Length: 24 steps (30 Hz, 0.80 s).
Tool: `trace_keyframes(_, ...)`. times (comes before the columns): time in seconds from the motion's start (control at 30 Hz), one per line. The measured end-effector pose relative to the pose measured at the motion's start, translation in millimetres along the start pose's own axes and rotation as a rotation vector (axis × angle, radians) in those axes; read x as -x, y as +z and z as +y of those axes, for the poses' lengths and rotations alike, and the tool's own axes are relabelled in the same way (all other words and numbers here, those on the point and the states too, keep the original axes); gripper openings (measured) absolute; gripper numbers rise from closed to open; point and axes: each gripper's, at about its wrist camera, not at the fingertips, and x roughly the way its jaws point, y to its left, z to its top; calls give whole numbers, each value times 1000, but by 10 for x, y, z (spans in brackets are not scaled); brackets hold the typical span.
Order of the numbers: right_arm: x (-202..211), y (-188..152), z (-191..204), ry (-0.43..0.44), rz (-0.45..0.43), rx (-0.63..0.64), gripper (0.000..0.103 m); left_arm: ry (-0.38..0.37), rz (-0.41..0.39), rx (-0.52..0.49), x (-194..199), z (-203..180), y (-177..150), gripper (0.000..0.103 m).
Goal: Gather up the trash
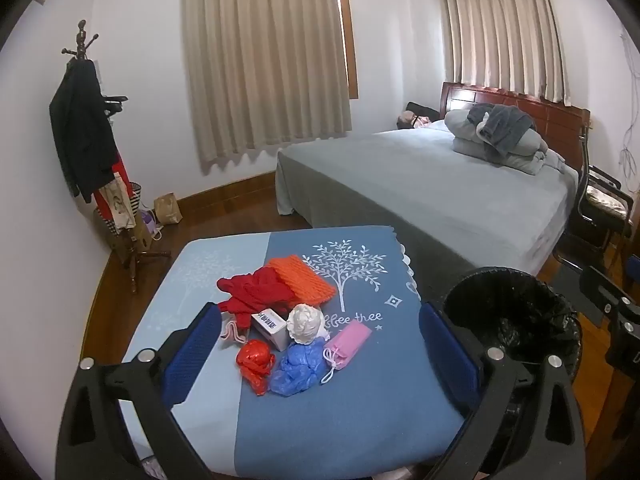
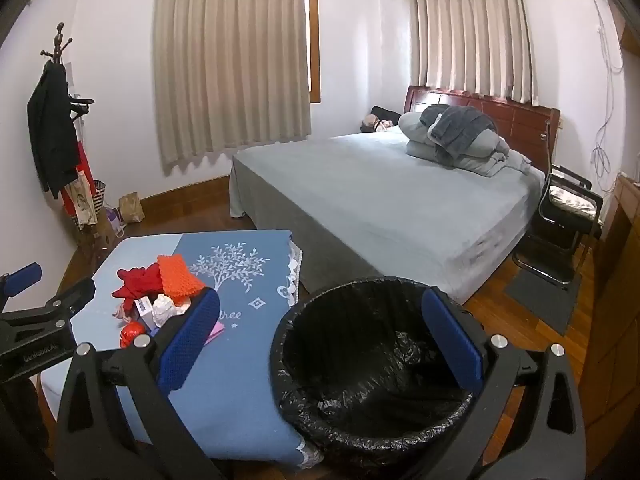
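Left tongs [image 1: 320, 344] released, spread wide, framing crumpled trash pile [image 1: 292, 344] directly ahead on blue worktop [image 1: 360, 400]; right tongs [image 2: 320, 344] equally released, empty, poised over black-lined bin [image 2: 372, 360] beside worktop; left hand nearer the pile

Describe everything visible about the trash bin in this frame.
The trash bin is round and lined with a crinkly, glossy black plastic bag folded over its rim. It stands upright on the wooden floor, close beside the blue-covered table's corner, near the bed. No trash shows inside. Neither claw touches it.
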Motion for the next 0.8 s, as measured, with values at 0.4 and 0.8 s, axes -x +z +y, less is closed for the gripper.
trace_keyframes(0.4,-32,2,-41,-6,4,-13,98,1,3,-2,-2,-1,0,97)
trace_keyframes(0.8,-46,-4,-48,-6,7,-14,98,0,9,-2,-4,-11,-48,97)
